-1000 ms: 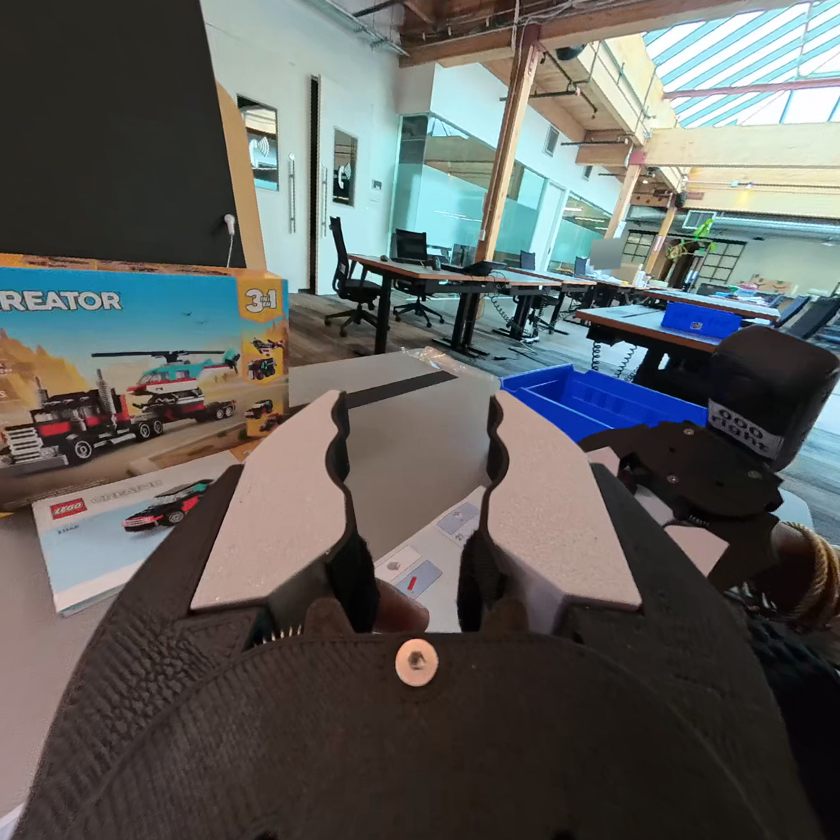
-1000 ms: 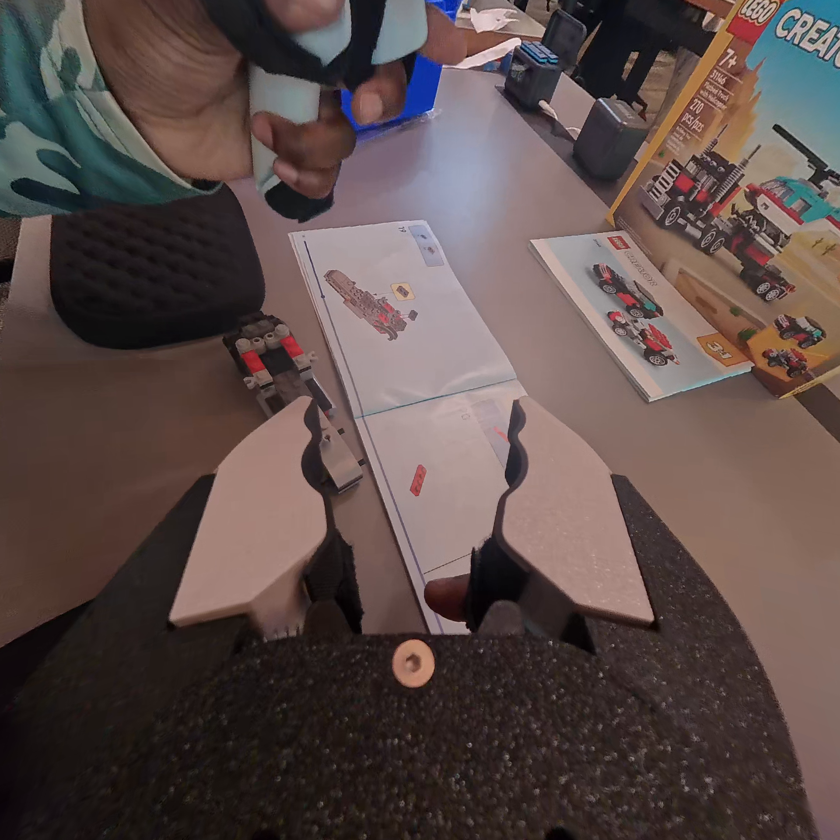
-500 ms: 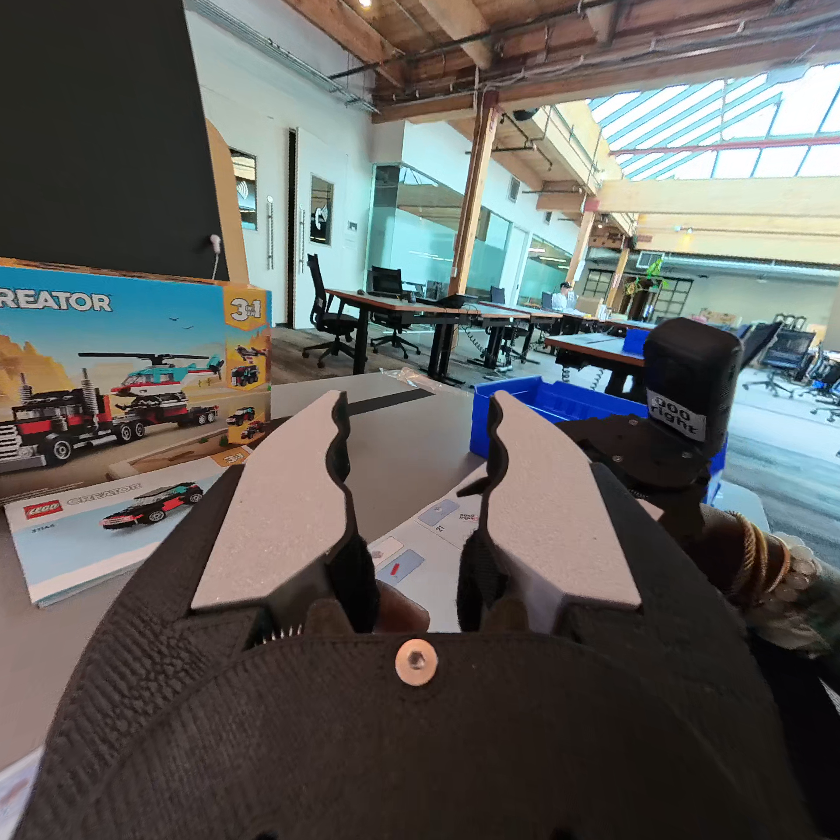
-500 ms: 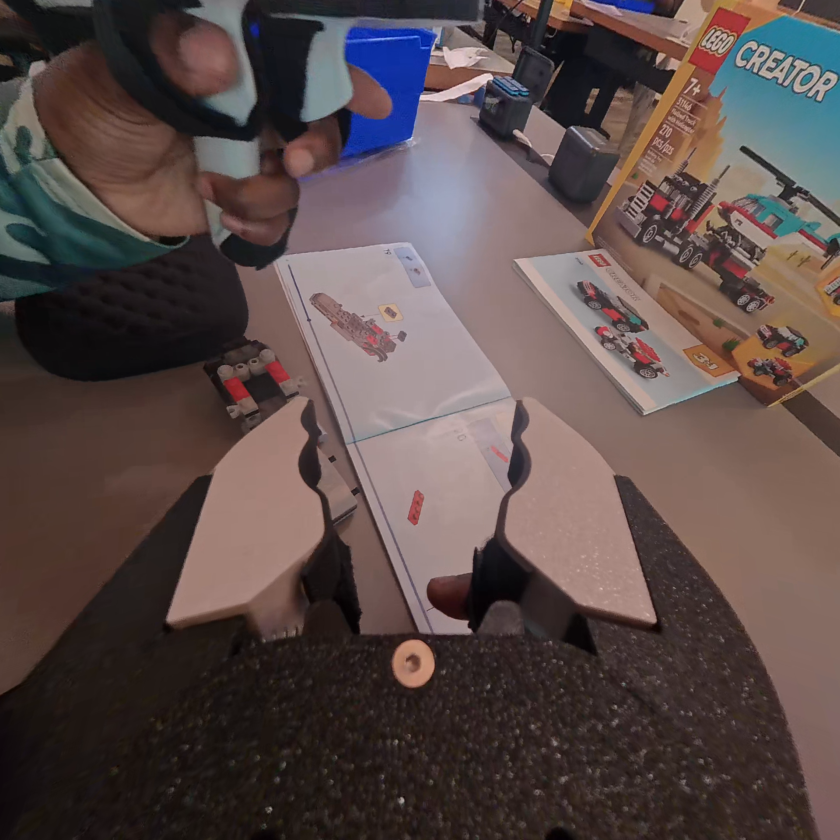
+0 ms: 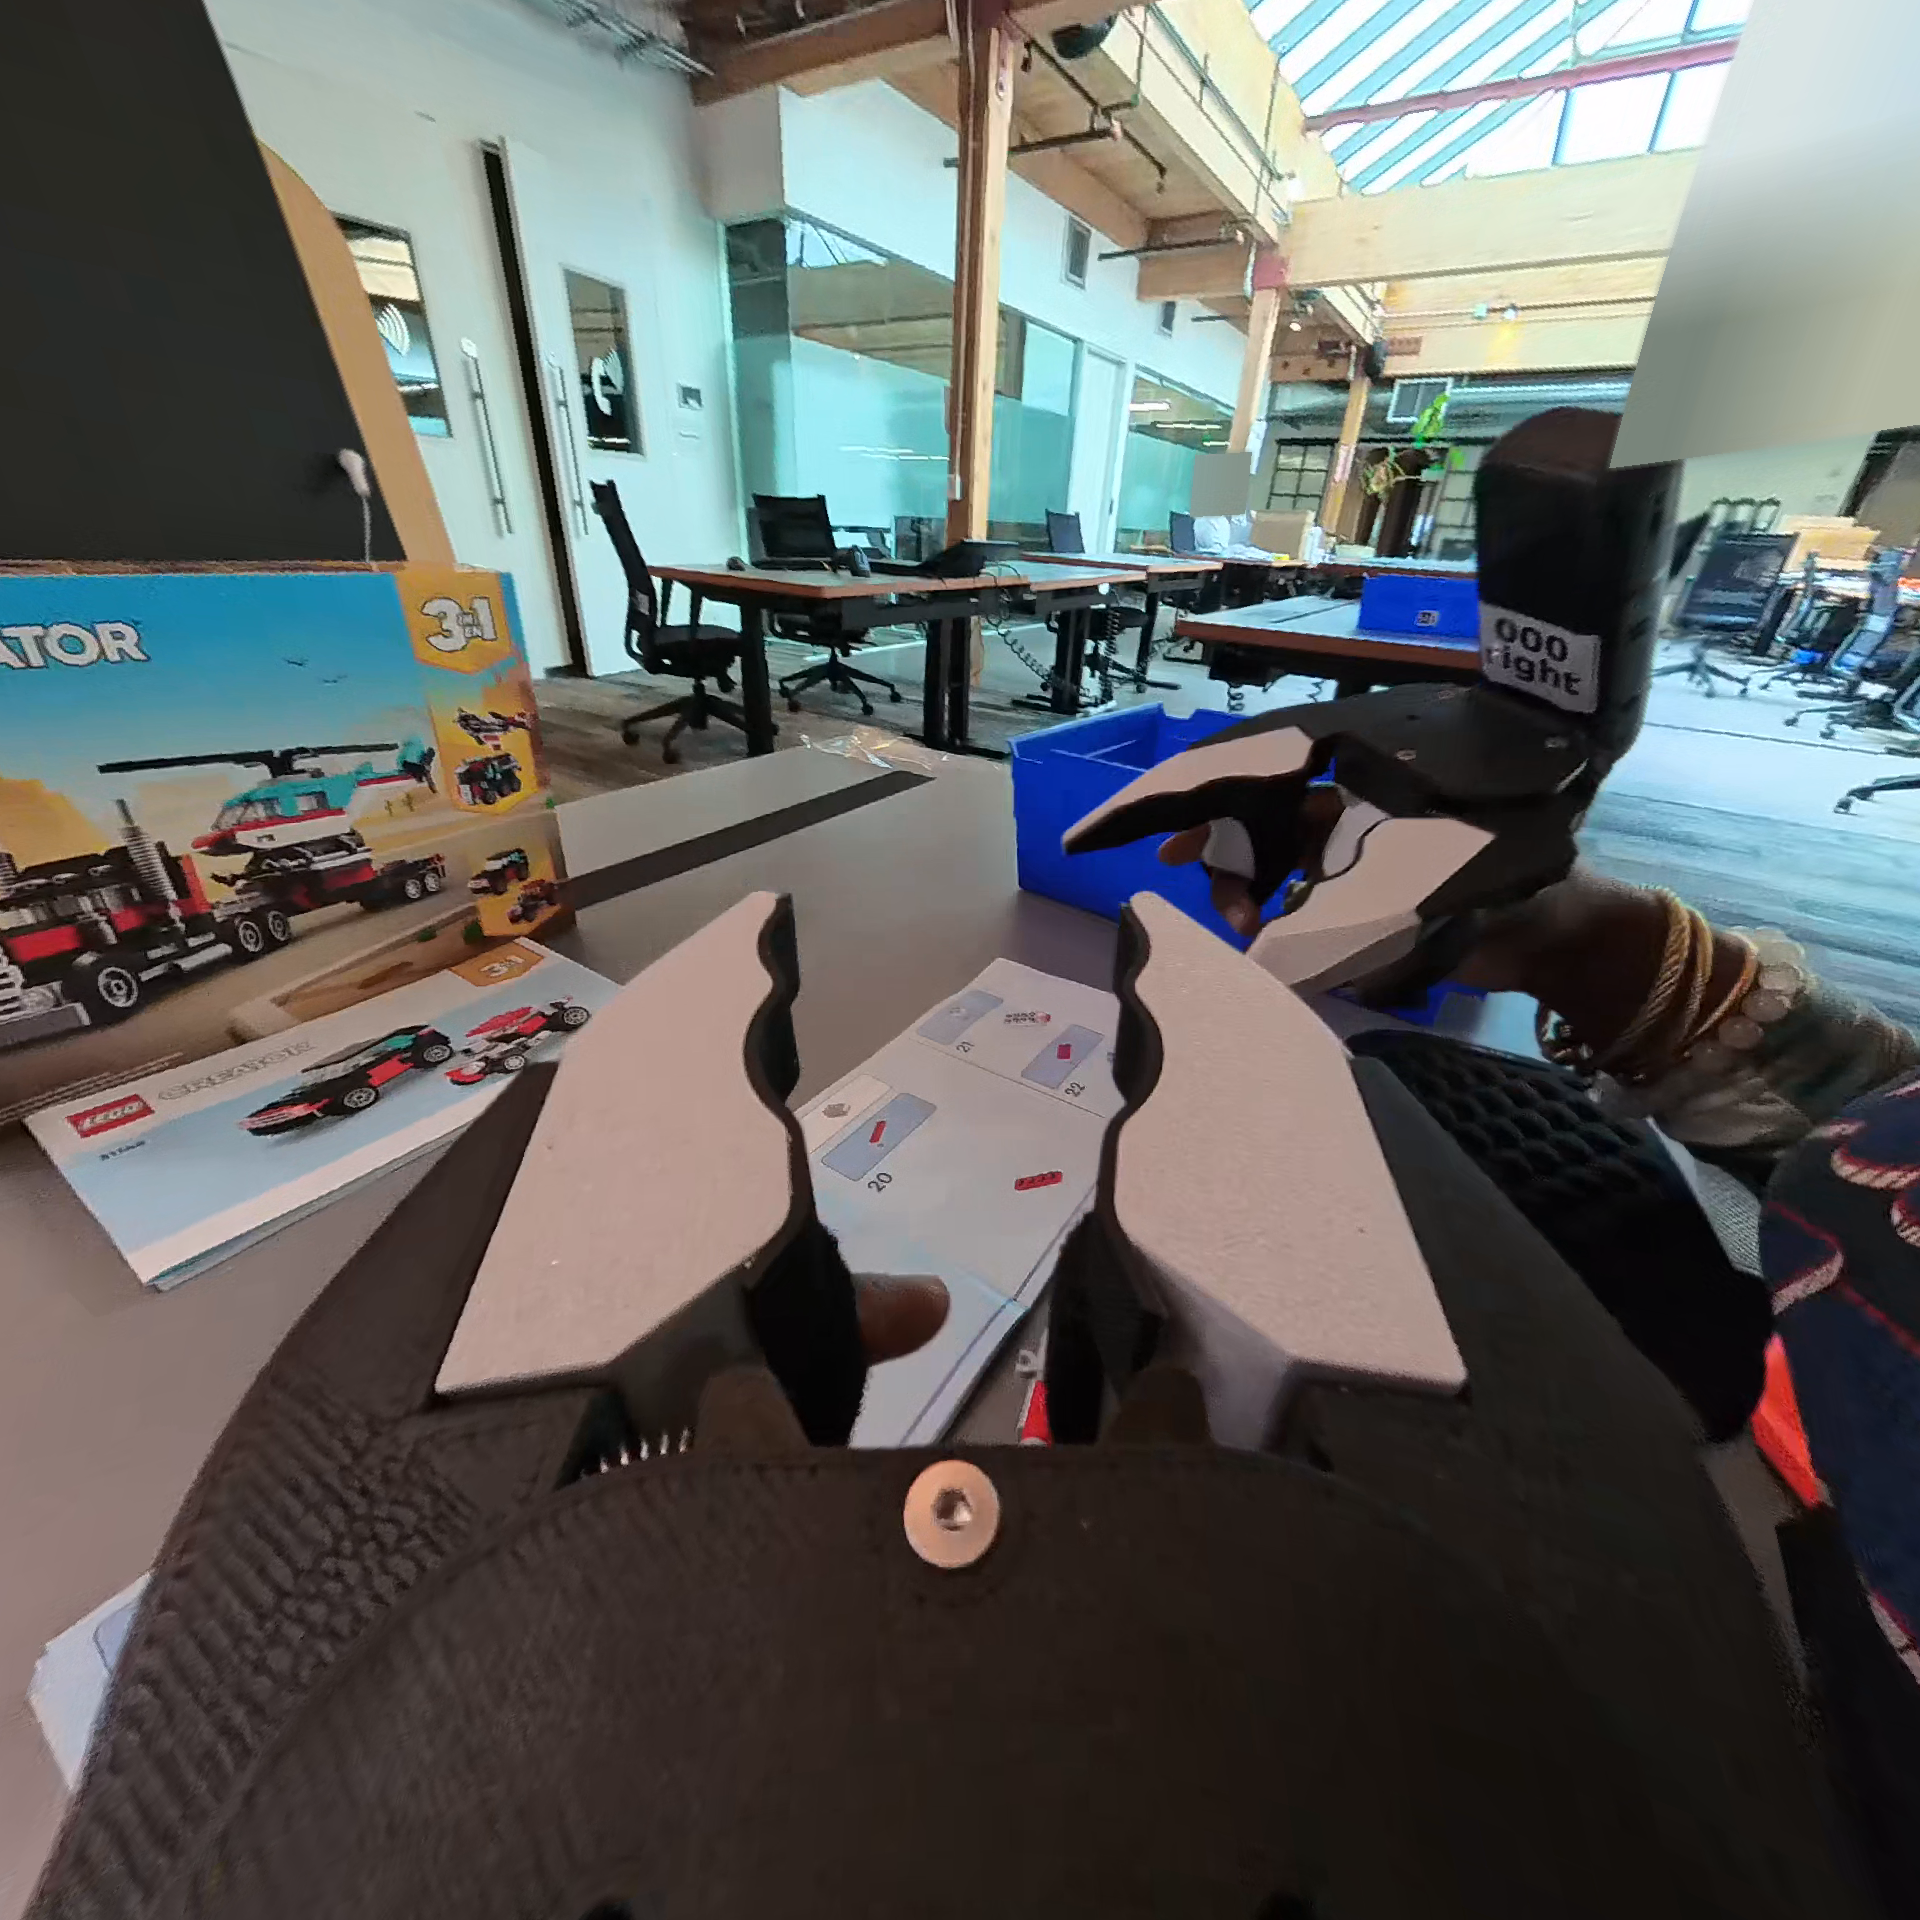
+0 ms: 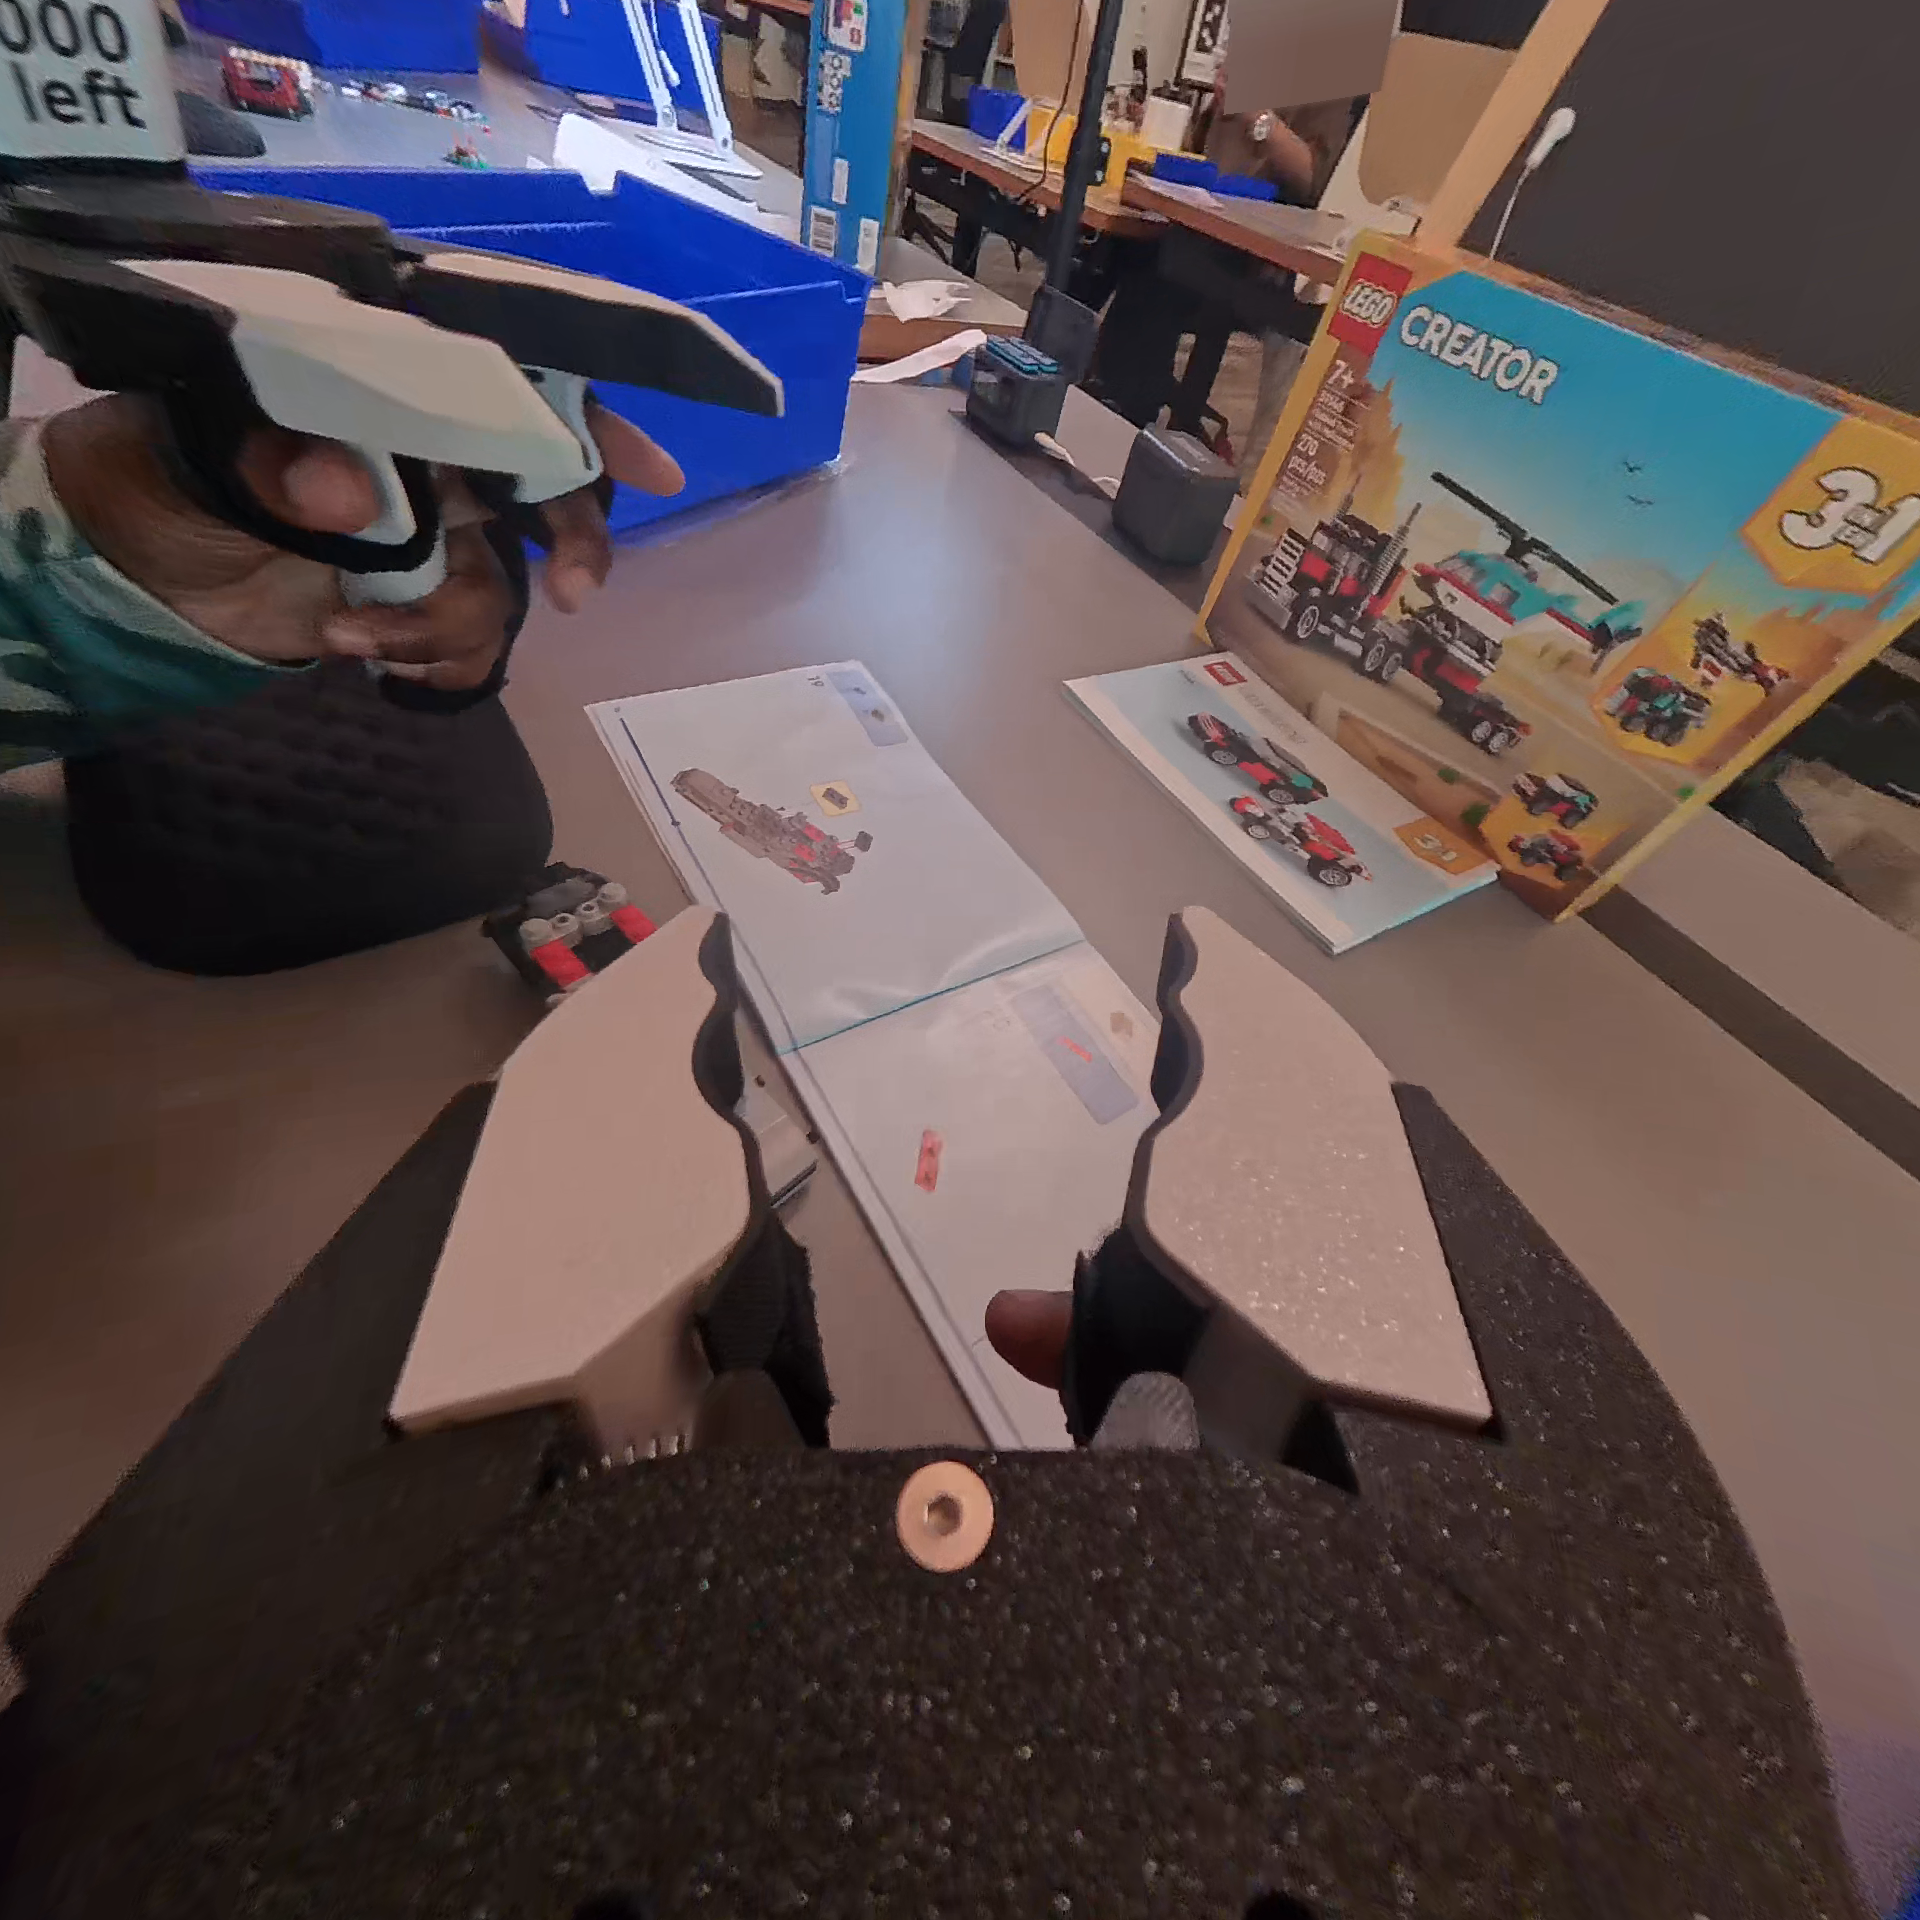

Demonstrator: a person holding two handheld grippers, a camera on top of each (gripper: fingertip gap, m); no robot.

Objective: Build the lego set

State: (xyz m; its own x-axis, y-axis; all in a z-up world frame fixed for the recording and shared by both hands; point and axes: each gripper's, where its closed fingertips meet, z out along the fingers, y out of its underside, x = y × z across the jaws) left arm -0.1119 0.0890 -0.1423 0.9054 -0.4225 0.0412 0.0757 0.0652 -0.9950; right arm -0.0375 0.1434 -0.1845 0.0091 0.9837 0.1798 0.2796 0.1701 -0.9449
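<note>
Your right gripper (image 6: 940,966) hangs above the grey table (image 6: 1039,582) with its jaws apart and nothing between them; the open instruction booklet (image 6: 831,831) lies below, and the small red brick (image 6: 928,1160) rests on its near page, showing in the gap between the fingers. The partly built black, grey and red model (image 6: 571,925) sits on the table just left of your left finger, beside a black cushion (image 6: 301,831). Your left gripper (image 5: 956,925) is also spread and empty, raised over the same booklet, with the set's box (image 5: 270,769) standing to its left
</note>
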